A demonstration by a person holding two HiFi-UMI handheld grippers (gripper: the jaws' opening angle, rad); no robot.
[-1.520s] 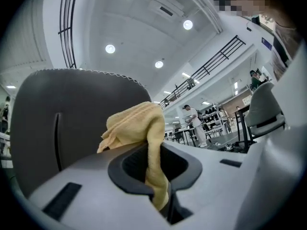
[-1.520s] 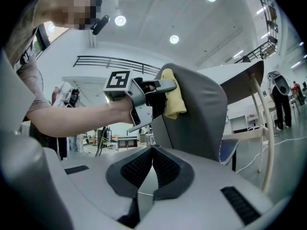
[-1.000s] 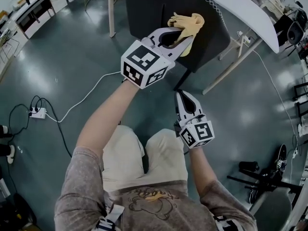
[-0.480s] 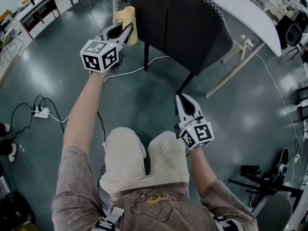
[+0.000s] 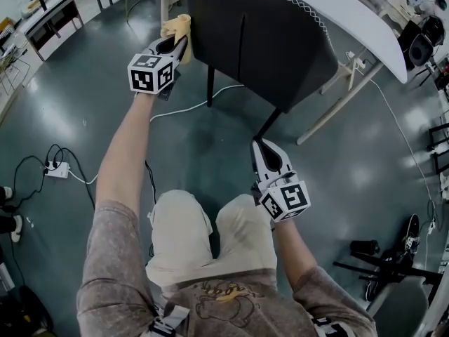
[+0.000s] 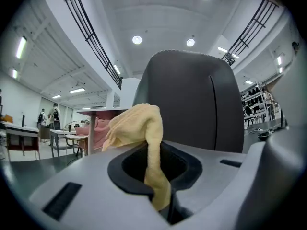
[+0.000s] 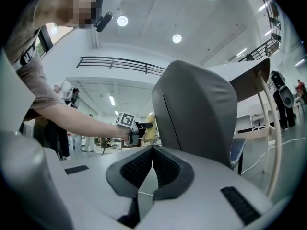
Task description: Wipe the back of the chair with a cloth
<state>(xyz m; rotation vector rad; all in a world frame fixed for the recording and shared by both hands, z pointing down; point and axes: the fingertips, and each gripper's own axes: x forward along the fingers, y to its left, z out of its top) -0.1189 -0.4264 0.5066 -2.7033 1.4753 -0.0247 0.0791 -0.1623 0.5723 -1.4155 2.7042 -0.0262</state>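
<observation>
A dark grey chair [image 5: 266, 41] stands with its back toward me, tucked under a white table [image 5: 351, 12]. My left gripper [image 5: 175, 42] is shut on a yellow cloth [image 5: 177, 28] at the left edge of the chair back. In the left gripper view the cloth [image 6: 139, 128] bunches above the jaws, with the chair back [image 6: 192, 99] just behind it. My right gripper [image 5: 262, 148] is held low near my lap, shut and empty, pointing at the chair's lower edge. From the right gripper view I see the chair back [image 7: 196, 109] and my left gripper [image 7: 143, 125] with the cloth [image 7: 151, 126].
White cables [image 5: 189, 107] trail over the grey floor to a power strip [image 5: 57, 167] at the left. White table legs [image 5: 337, 104] slant right of the chair, another leg [image 5: 163, 2] at its left. Black stands [image 5: 386, 265] lie at lower right.
My left gripper has carried the cloth from the middle of the chair back leftward to its left edge. My right gripper has hardly moved.
</observation>
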